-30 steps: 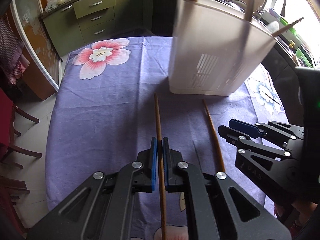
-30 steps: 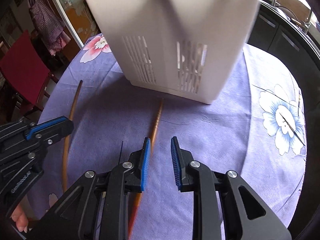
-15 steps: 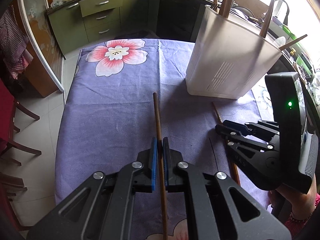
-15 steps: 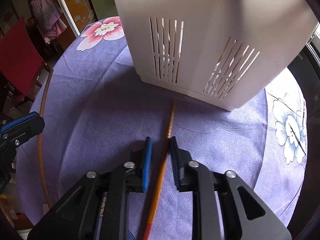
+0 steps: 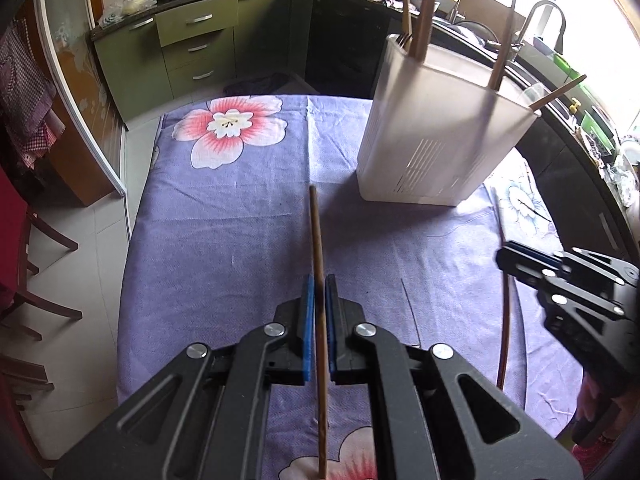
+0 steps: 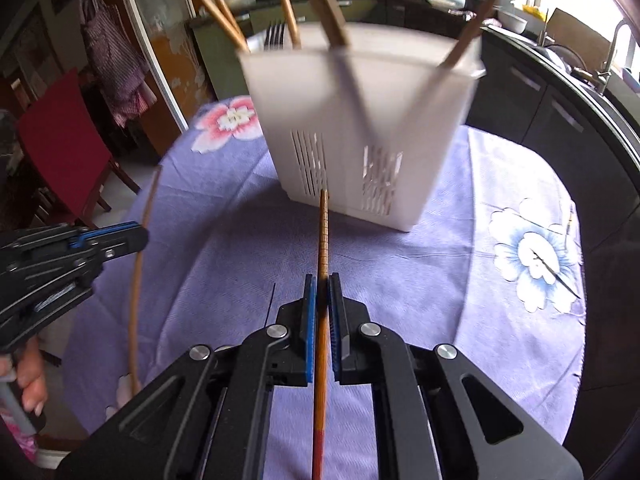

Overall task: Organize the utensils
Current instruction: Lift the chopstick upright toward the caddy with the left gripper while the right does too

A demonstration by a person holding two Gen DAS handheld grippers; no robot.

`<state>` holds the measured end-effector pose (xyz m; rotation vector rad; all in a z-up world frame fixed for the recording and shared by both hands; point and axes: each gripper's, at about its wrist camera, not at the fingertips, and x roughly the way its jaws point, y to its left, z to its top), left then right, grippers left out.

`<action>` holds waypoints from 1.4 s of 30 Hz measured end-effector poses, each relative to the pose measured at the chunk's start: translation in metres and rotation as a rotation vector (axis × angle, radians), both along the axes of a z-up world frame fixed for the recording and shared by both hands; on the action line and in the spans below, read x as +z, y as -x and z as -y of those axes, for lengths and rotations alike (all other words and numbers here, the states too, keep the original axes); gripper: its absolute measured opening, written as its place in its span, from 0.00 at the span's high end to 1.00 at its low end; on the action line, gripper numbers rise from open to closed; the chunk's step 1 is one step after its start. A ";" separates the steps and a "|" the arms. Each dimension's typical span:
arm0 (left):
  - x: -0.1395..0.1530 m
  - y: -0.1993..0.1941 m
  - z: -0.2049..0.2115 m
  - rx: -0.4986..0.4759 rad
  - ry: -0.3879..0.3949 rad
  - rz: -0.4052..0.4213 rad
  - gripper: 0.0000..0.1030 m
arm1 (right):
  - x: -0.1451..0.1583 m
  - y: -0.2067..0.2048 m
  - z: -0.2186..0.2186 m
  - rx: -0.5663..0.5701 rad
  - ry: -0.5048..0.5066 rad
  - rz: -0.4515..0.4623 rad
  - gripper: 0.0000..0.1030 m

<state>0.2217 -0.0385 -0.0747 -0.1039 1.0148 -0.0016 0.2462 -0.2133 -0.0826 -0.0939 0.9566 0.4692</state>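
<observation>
My left gripper [image 5: 319,286] is shut on a dark brown chopstick [image 5: 316,240] and holds it above the purple tablecloth, tip pointing forward. My right gripper [image 6: 322,285] is shut on an orange-brown chopstick [image 6: 323,232] whose tip points at the white slotted utensil holder [image 6: 360,128]. The holder [image 5: 440,136] stands at the far right of the table with several chopsticks and a fork in it. Each gripper shows in the other's view: the right one [image 5: 516,258] at right, the left one [image 6: 120,236] at left with its chopstick [image 6: 140,264].
The table carries a purple flowered cloth [image 5: 224,240]. Green kitchen cabinets [image 5: 192,48] stand beyond the far edge, a dark counter with a sink tap [image 5: 548,20] at right, and red chairs [image 6: 60,148] at left.
My right gripper has closed on the orange-brown chopstick and lifted it off the cloth. Both grippers have risen and pulled back from the holder. My left gripper stays shut on its chopstick.
</observation>
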 end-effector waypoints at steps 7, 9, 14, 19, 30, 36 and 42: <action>0.027 0.021 0.011 -0.026 -0.013 0.069 0.95 | 0.042 0.050 0.044 -0.028 -0.104 0.110 0.93; 0.032 0.027 0.014 -0.035 -0.024 0.082 0.95 | 0.050 0.063 0.052 -0.034 -0.118 0.132 0.93; 0.018 0.014 0.017 -0.024 -0.035 0.009 0.95 | 0.064 0.080 0.072 -0.038 -0.133 0.158 0.93; -0.025 -0.017 0.021 -0.017 -0.044 -0.112 0.95 | 0.070 0.088 0.081 -0.051 -0.142 0.166 0.93; -0.067 -0.052 0.019 0.009 -0.090 -0.195 0.95 | 0.068 0.092 0.088 -0.055 -0.148 0.163 0.93; -0.073 -0.059 0.022 -0.002 -0.099 -0.209 0.94 | 0.068 0.091 0.085 -0.051 -0.149 0.161 0.93; -0.070 -0.055 0.023 -0.009 -0.097 -0.208 0.95 | 0.068 0.091 0.085 -0.050 -0.149 0.161 0.93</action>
